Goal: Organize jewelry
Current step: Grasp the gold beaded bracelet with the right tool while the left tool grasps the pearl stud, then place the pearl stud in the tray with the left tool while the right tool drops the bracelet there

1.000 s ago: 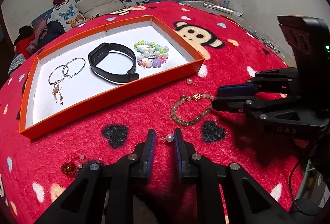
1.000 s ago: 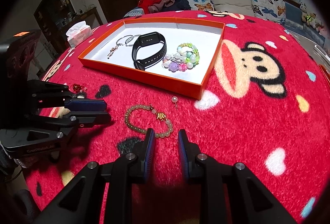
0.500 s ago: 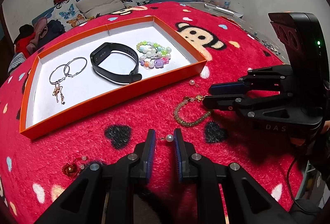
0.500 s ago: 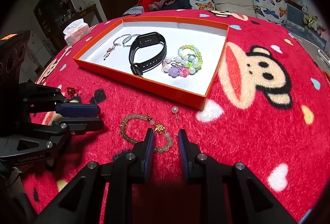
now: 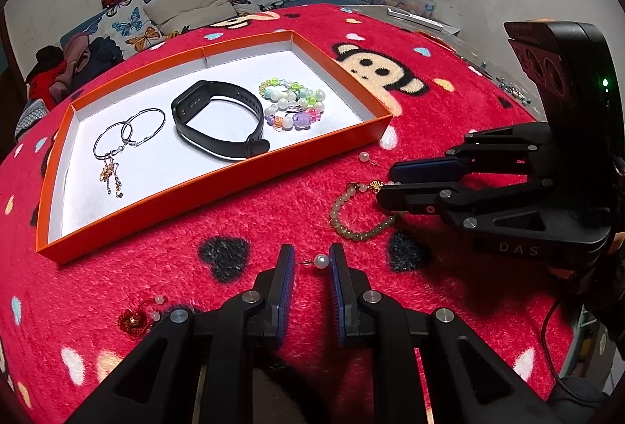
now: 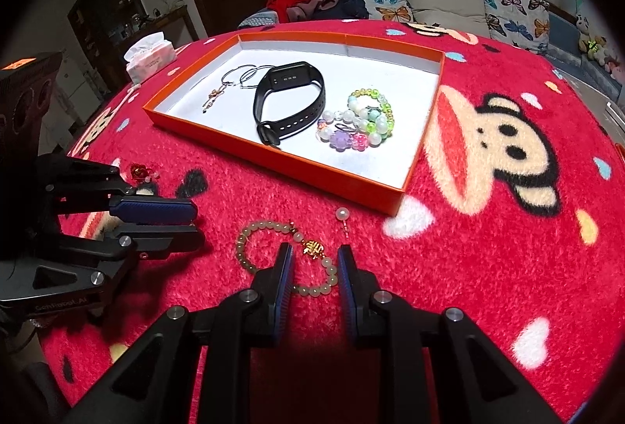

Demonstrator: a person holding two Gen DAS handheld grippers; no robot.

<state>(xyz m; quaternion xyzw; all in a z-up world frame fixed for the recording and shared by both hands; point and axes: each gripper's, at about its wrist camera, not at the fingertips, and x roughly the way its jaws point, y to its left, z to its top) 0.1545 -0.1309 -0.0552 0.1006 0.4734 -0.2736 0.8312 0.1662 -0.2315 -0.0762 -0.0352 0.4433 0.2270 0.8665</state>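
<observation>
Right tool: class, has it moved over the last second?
Yes. The right tool has advanced toward the green bead bracelet on the red blanket; its tips now flank the bracelet's near edge.

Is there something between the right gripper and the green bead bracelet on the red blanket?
Nothing visible. The right gripper hangs directly over the green bead bracelet, part of its loop lying between the fingers, no other item between.

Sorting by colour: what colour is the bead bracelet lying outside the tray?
Pale green bead bracelet with a gold charm; right wrist view shows it best.

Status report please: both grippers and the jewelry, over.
Left gripper shut on pearl earring. Right gripper open, jaws astride bead bracelet. Nothing blocking orange tray.
</observation>
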